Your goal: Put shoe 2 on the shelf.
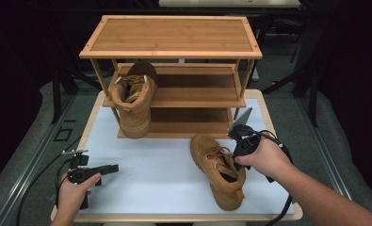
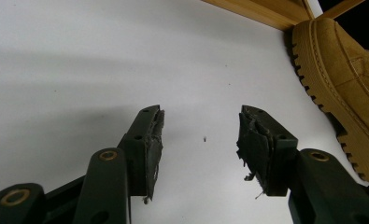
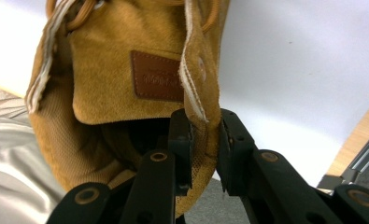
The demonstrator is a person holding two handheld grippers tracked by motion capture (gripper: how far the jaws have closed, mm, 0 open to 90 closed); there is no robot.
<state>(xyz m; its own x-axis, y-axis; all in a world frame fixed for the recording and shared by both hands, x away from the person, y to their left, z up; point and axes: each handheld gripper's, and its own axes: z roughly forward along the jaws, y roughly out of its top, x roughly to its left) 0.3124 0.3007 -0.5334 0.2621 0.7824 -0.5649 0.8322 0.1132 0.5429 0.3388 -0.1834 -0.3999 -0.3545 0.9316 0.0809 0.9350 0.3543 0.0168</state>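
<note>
Your right tool (image 3: 204,140) is clamped on the collar of the tan boot (image 1: 219,169), one jaw inside the opening and one outside, pinching the thin suede edge beside the tongue. That boot sits on the white surface (image 1: 150,174) in front of the wooden shoe rack (image 1: 172,70), toe pointing toward the rack, heel toward you. Its mate (image 1: 134,101) is already on the rack's middle shelf, leaning out over the front edge.

The main risk is the grip itself: you hold only a soft flap near the top of the collar. If you lift from there, the boot's weight will hang below the pinch, so expect it to swing toe-down, and the suede may slide out of the pads. From the right gripper view I can't be sure how deep the bite goes; it looks shallow.

A swinging boot could also clip the rack's lower shelf or knock the leaning boot off its shelf, since that one seems poorly seated.

Your left tool (image 2: 201,135) is open and holds nothing, hovering over bare surface well left of the boot. Consider bringing it under the sole for support.
</note>
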